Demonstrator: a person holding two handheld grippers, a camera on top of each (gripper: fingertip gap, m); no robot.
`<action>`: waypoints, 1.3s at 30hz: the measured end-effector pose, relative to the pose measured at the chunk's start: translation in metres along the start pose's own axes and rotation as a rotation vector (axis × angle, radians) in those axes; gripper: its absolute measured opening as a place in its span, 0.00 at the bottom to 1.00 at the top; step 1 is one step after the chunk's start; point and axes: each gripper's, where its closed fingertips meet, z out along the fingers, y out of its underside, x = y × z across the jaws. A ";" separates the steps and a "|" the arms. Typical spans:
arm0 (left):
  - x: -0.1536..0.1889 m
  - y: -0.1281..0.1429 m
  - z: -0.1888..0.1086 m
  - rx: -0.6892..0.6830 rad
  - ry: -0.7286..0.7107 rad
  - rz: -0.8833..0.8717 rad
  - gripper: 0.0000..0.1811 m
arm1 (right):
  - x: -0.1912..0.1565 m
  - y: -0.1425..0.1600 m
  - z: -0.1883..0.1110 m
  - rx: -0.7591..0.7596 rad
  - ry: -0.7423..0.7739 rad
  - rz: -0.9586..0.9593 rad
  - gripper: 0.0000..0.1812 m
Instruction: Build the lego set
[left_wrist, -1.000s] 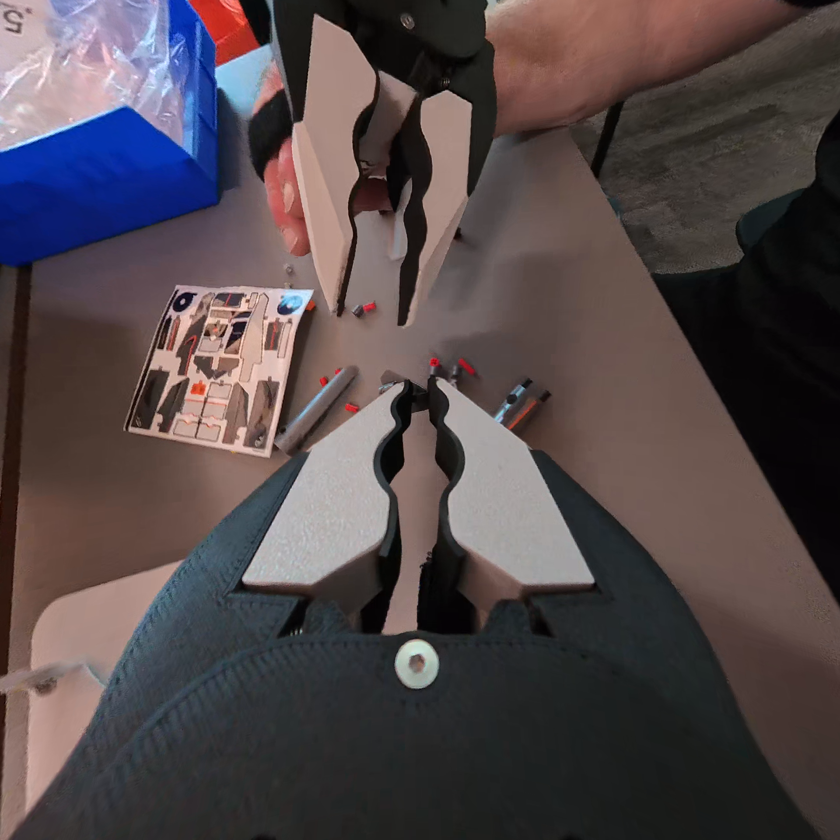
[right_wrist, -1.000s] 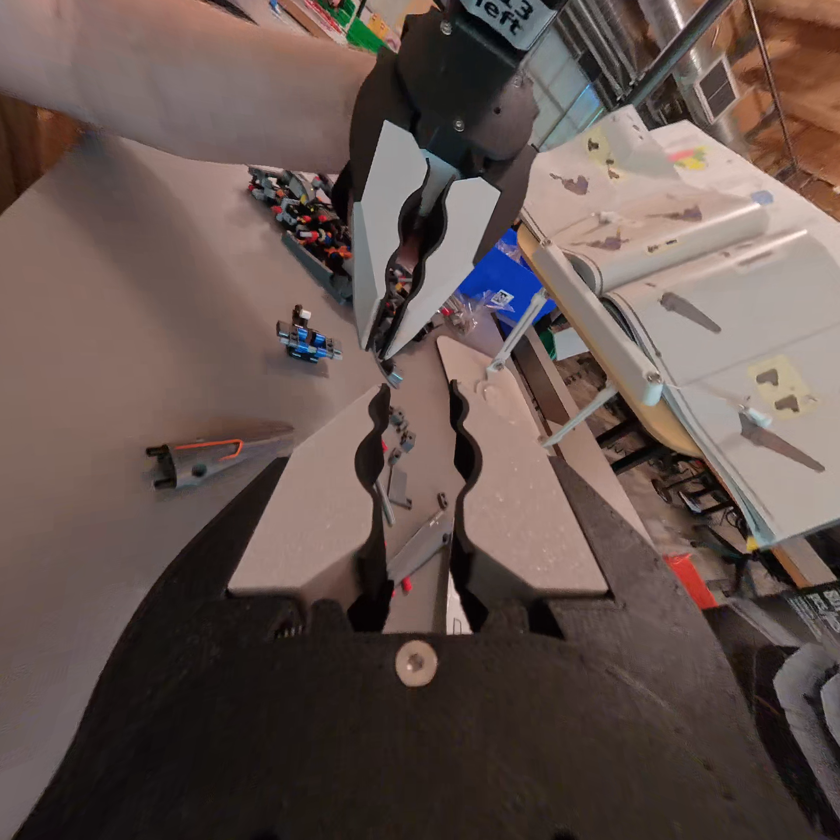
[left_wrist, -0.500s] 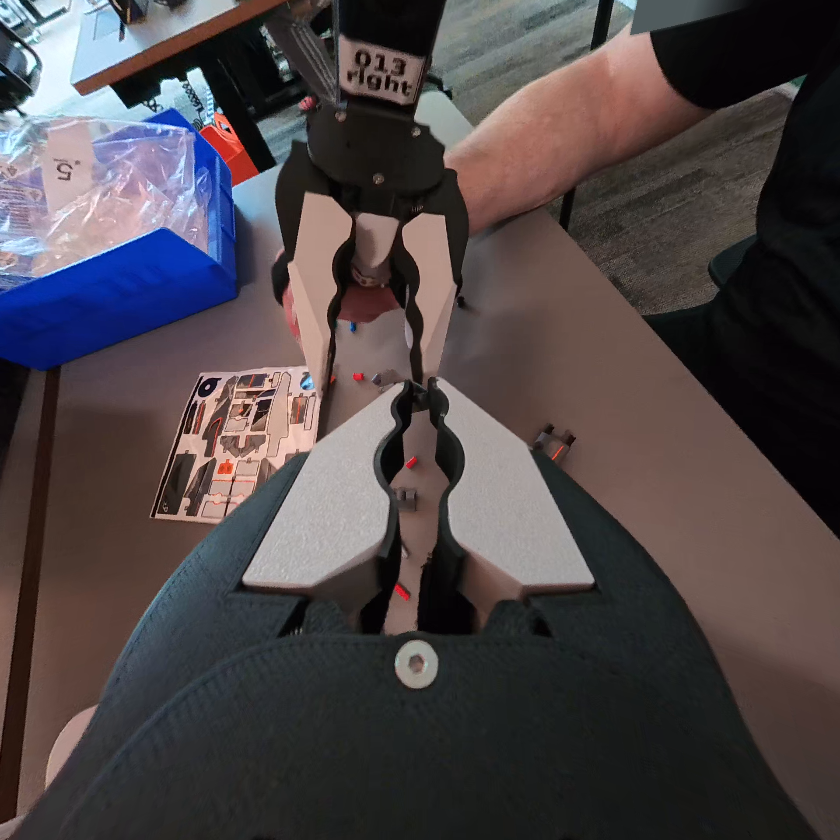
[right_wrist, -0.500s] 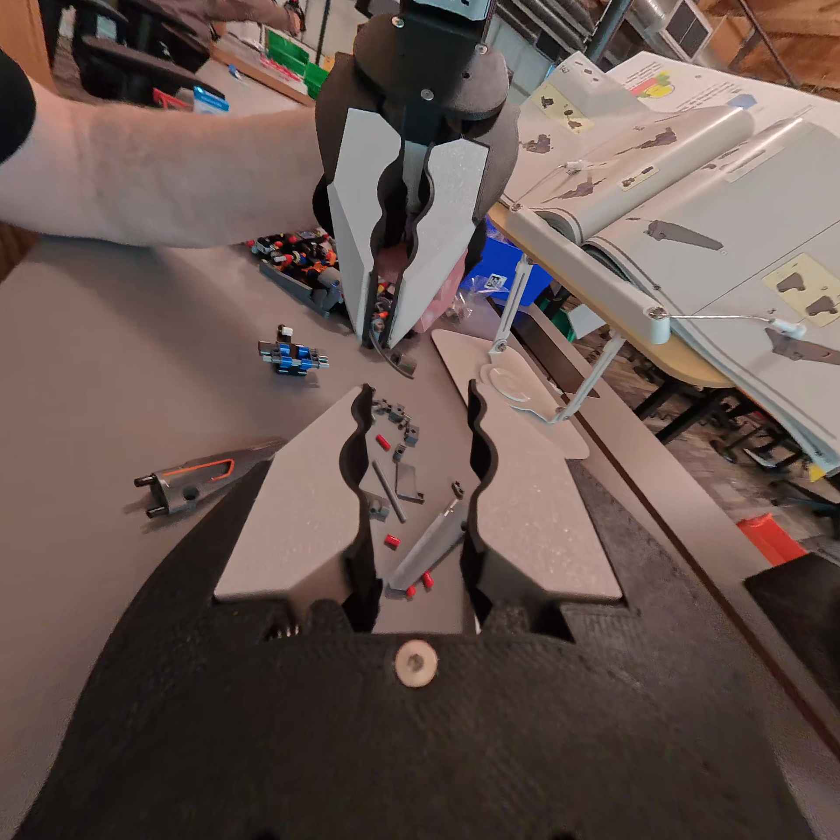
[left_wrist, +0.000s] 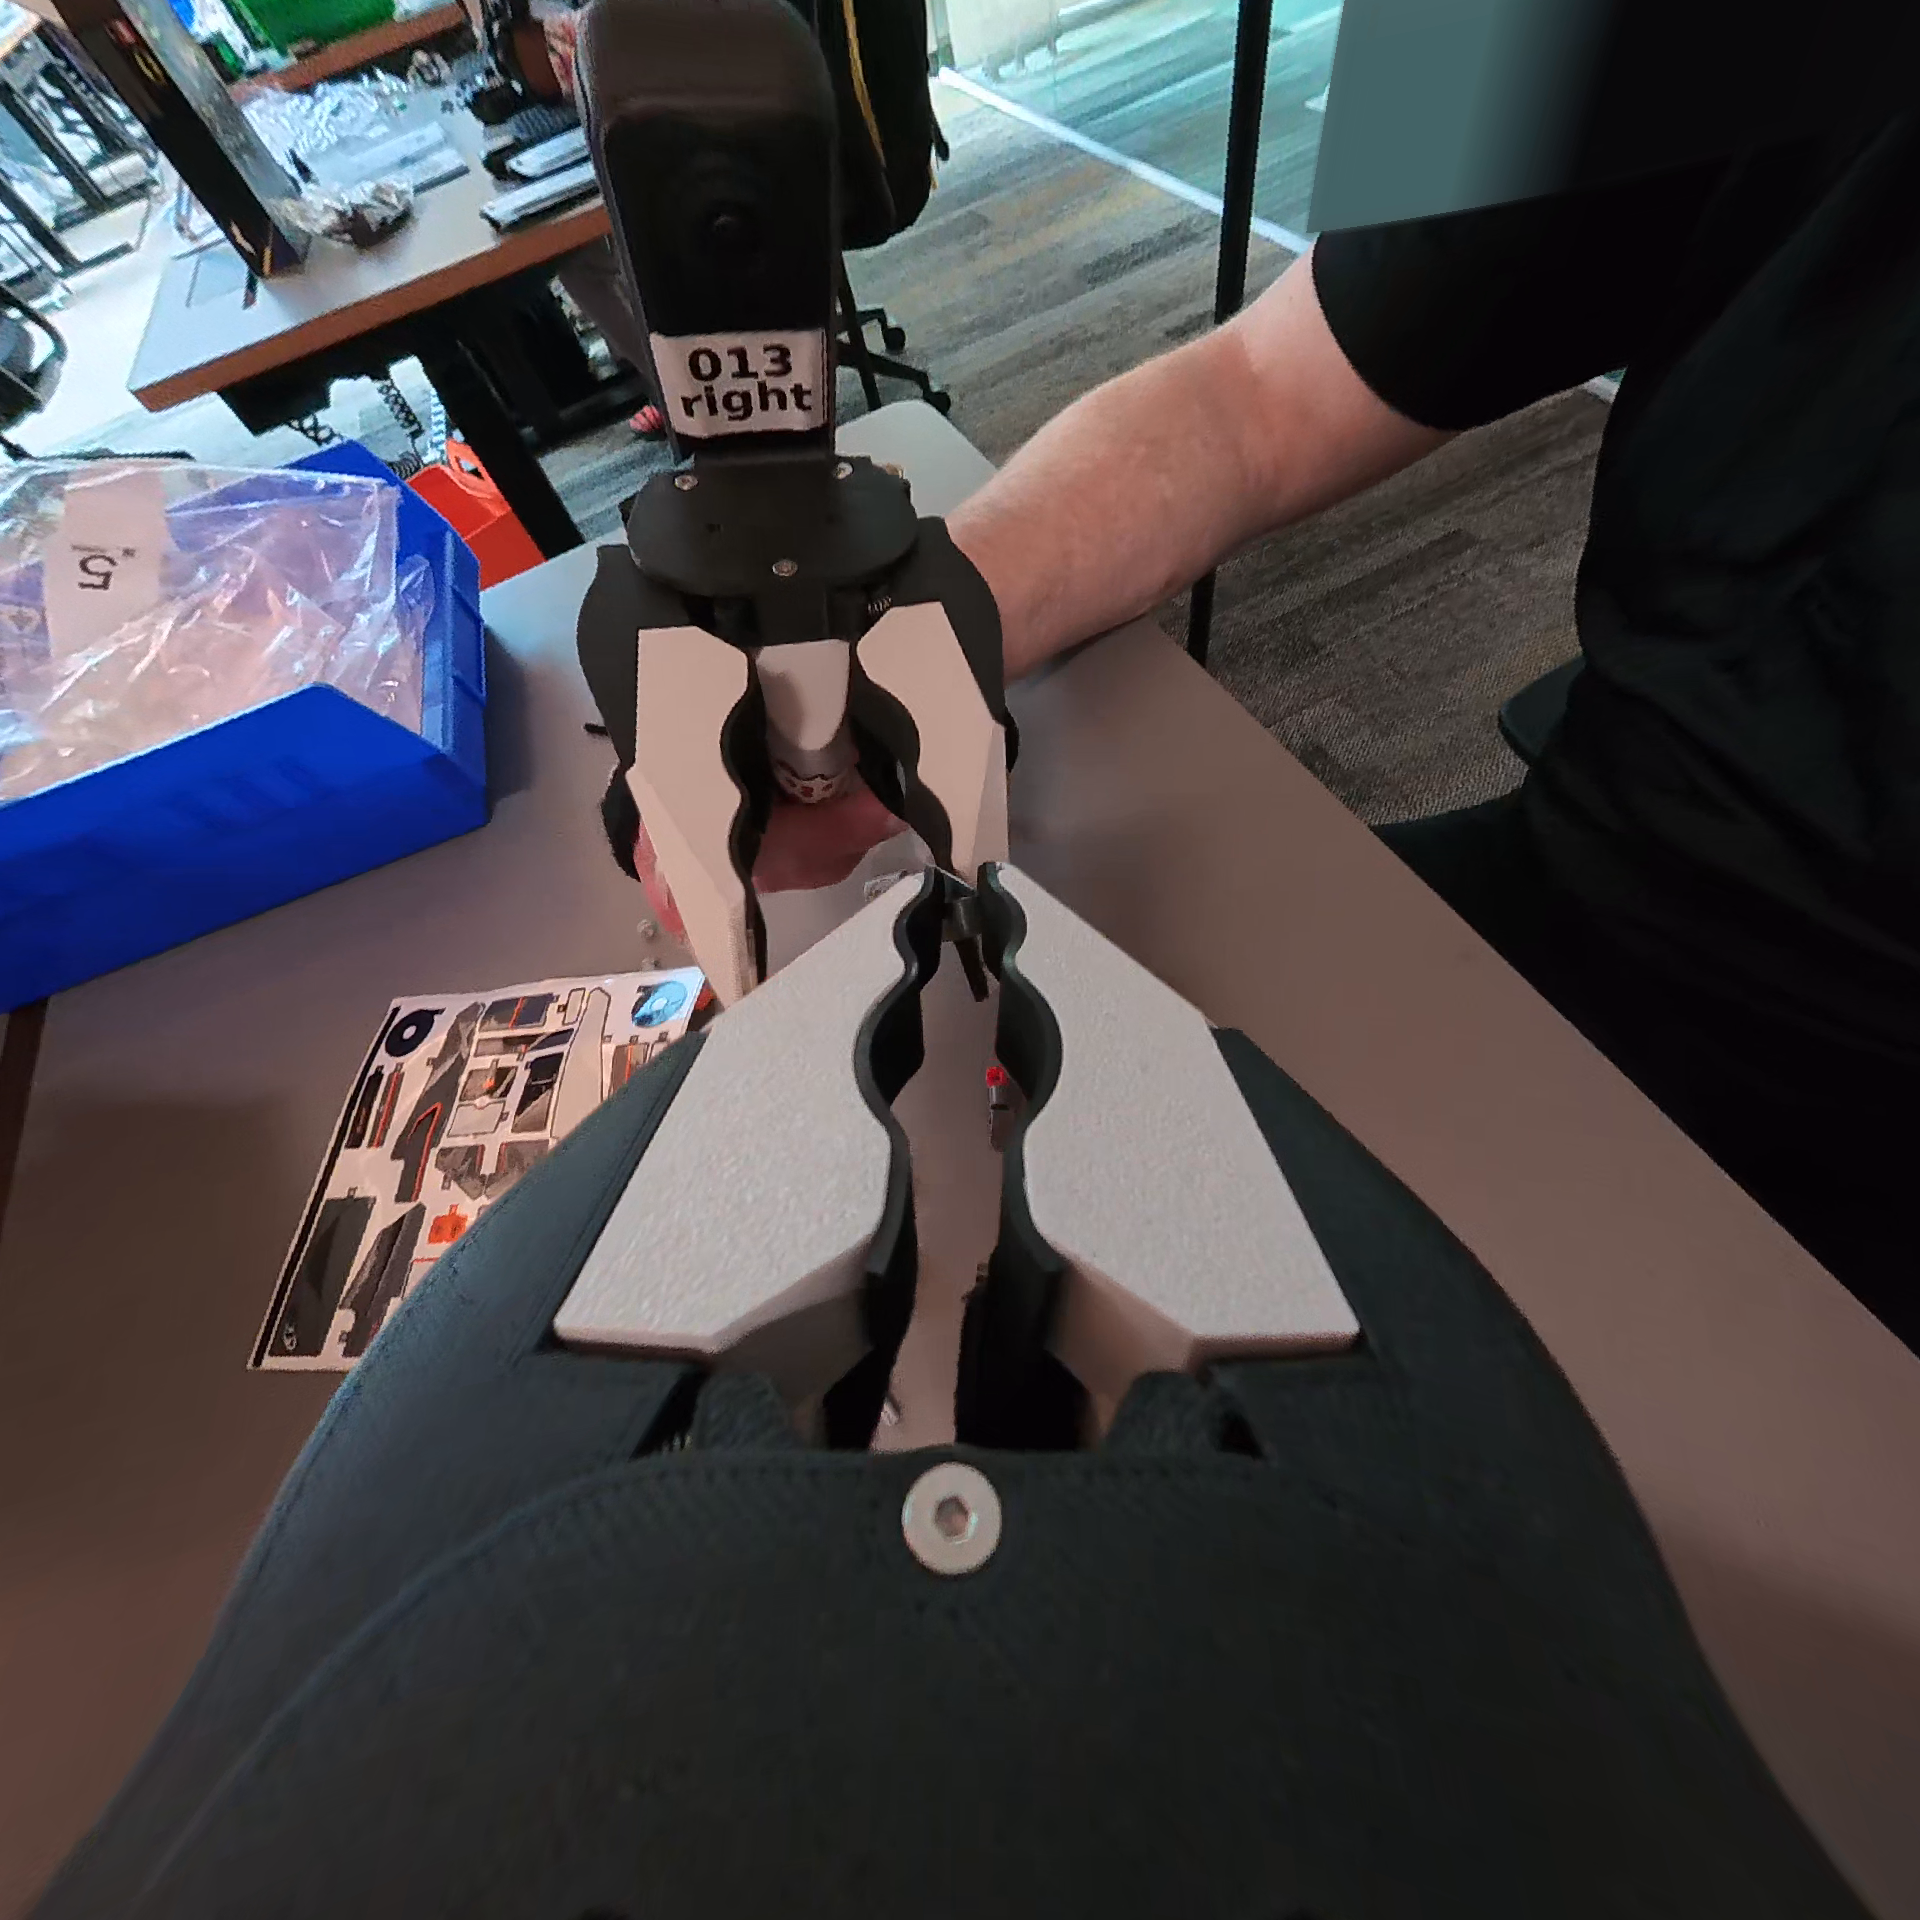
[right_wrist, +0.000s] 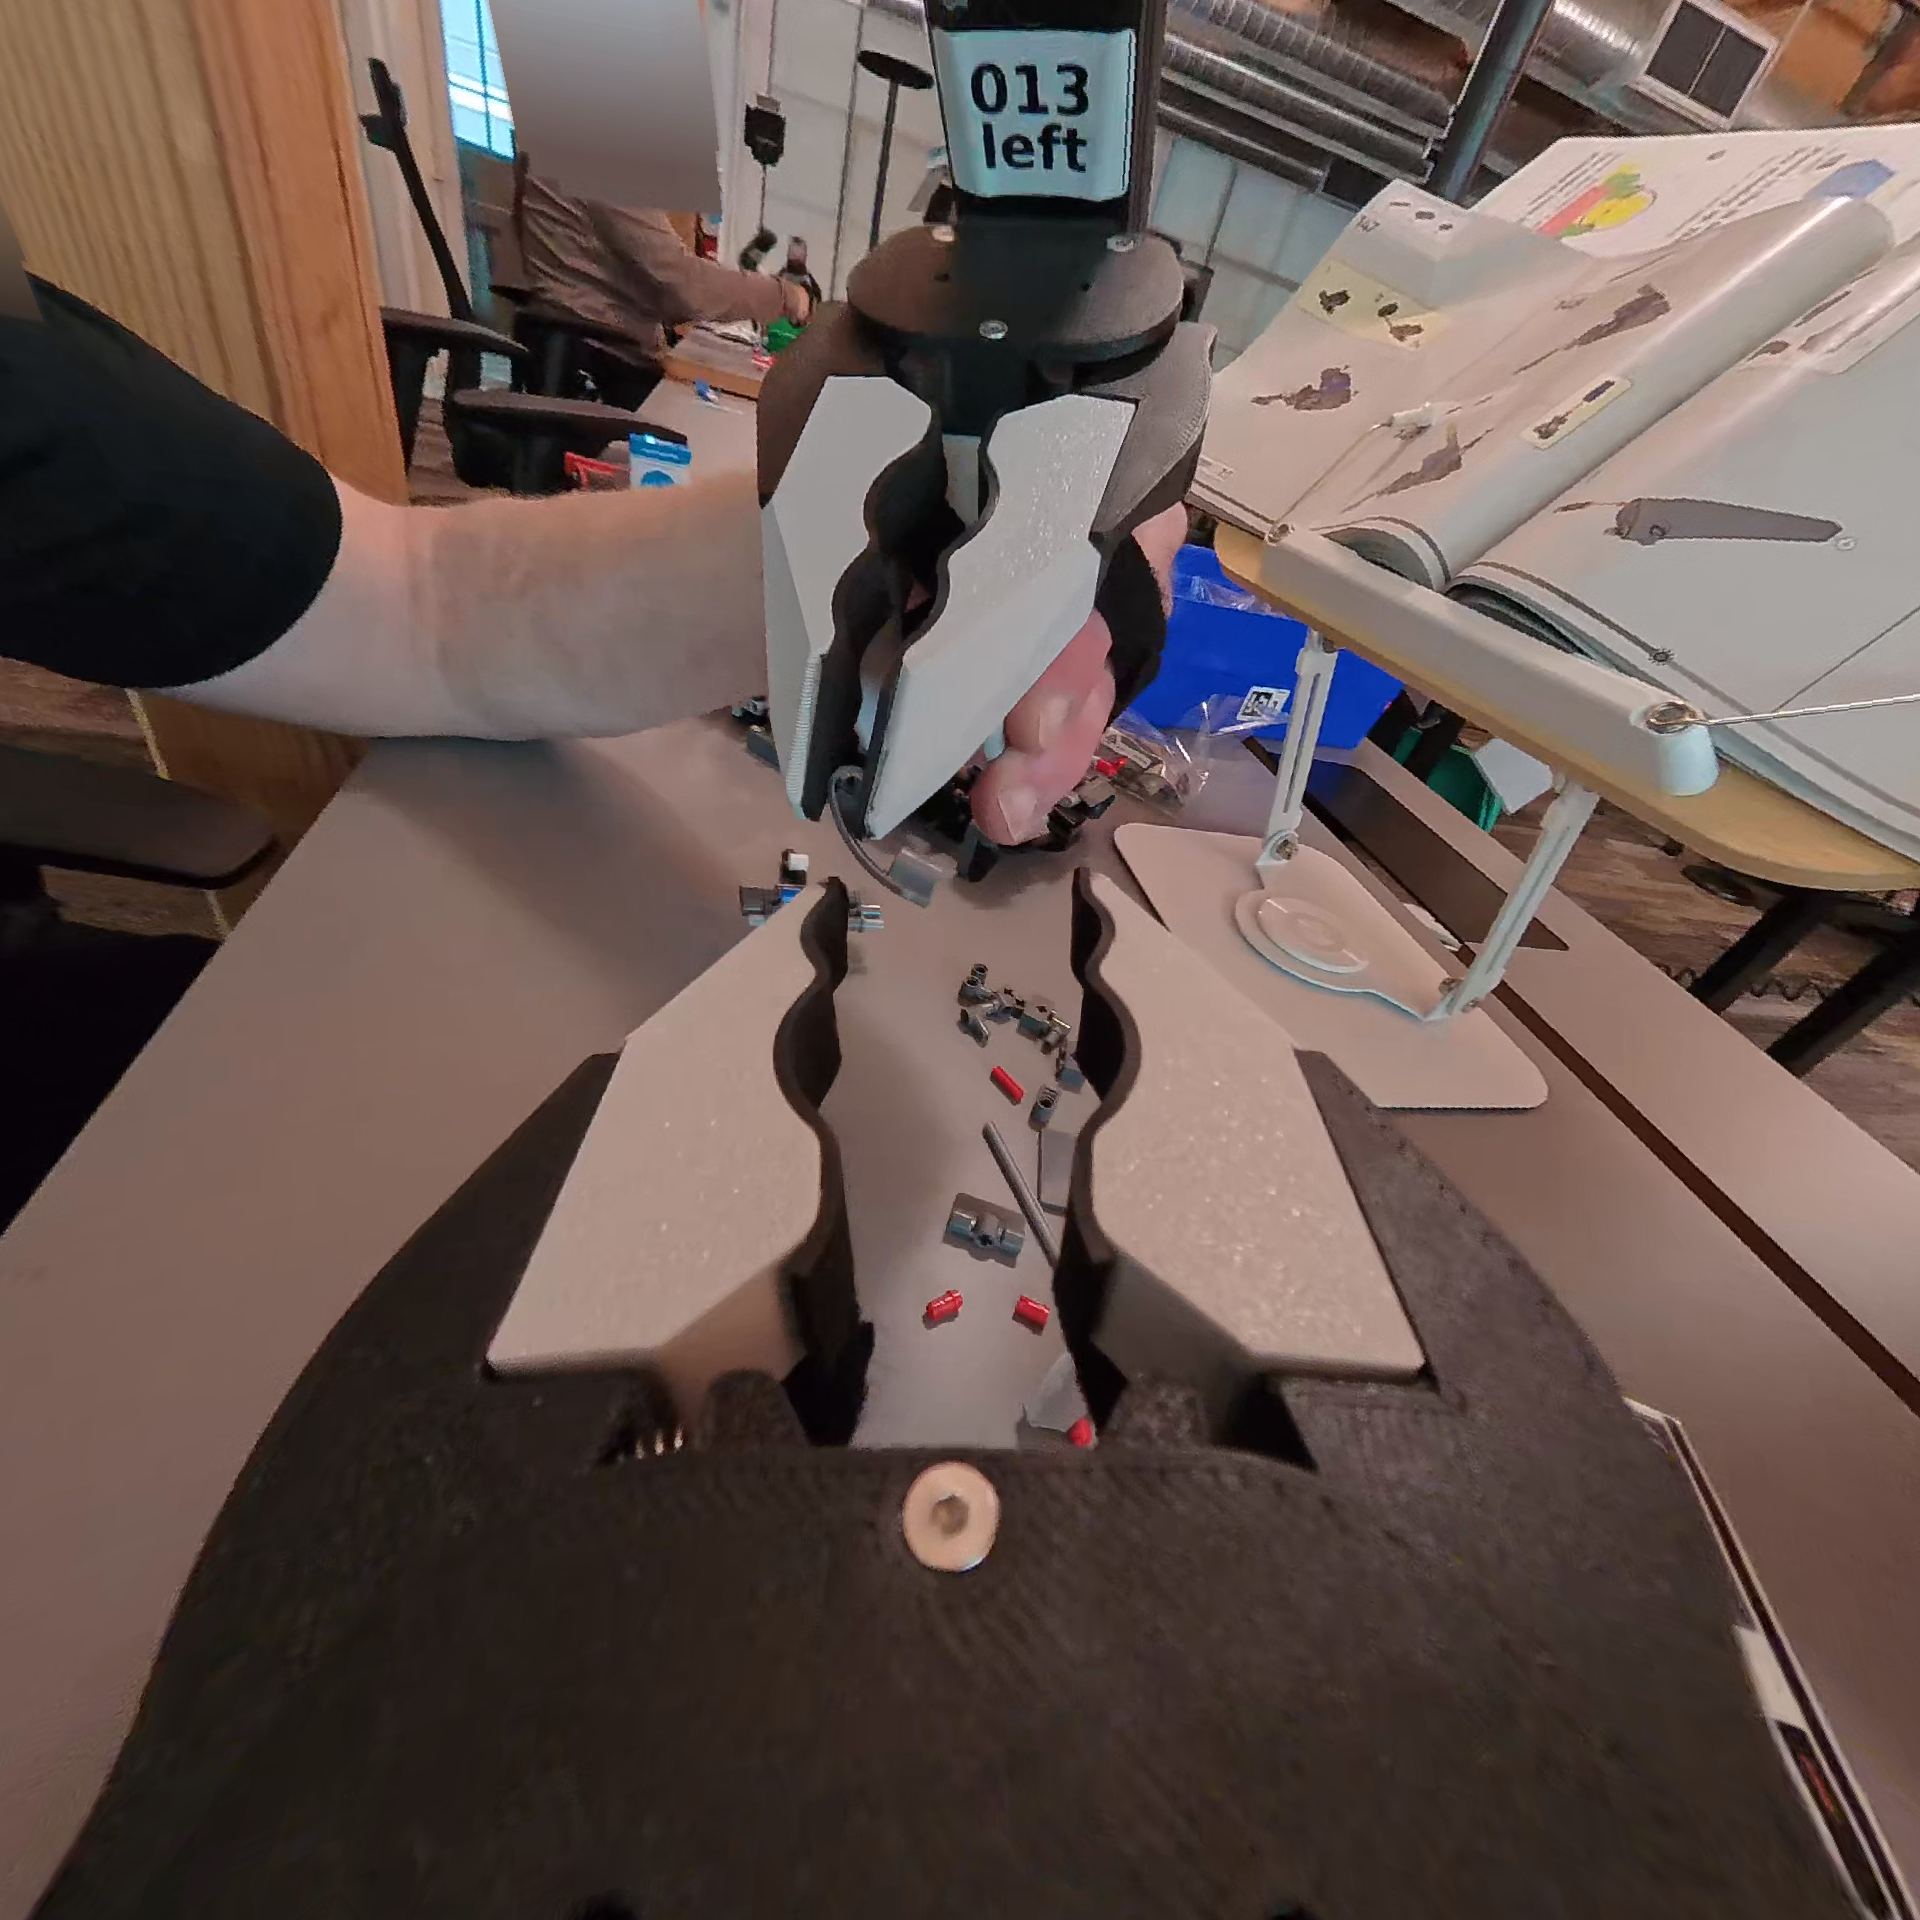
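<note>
— What did we have in the left tool (left_wrist: 962, 896)?

— It was clamped on a small dark piece (left_wrist: 964, 920), pinched at the very tips and lifted off the surface (left_wrist: 1195, 831). From the right wrist view a thin dark cable and a grey connector (right_wrist: 914, 871) hung below those tips, so we judged it a part raised for joining.

— And the right tool (right_wrist: 956, 914)?

— Its fingers stood apart and held nothing, facing the left one, probably ready to take the free end. Loose parts (right_wrist: 1013, 1013) and red pins (right_wrist: 943, 1306) lay on the surface between its fingers.

— Why the sticker sheet (left_wrist: 468, 1122) left of our left tool?

— Set aside flat, we guessed, for later. The manual (right_wrist: 1662, 416) stood propped to the right tool's right, for reading.
</note>
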 end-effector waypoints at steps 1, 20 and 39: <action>0.000 -0.002 0.000 0.015 -0.001 0.002 0.02 | -0.001 -0.001 0.000 0.009 -0.010 0.009 0.23; -0.008 -0.008 -0.007 0.158 0.012 -0.029 0.02 | -0.009 -0.024 -0.012 0.145 -0.127 0.127 0.15; -0.010 -0.010 -0.008 0.213 0.020 -0.024 0.02 | -0.004 -0.033 -0.021 0.198 -0.135 0.157 0.12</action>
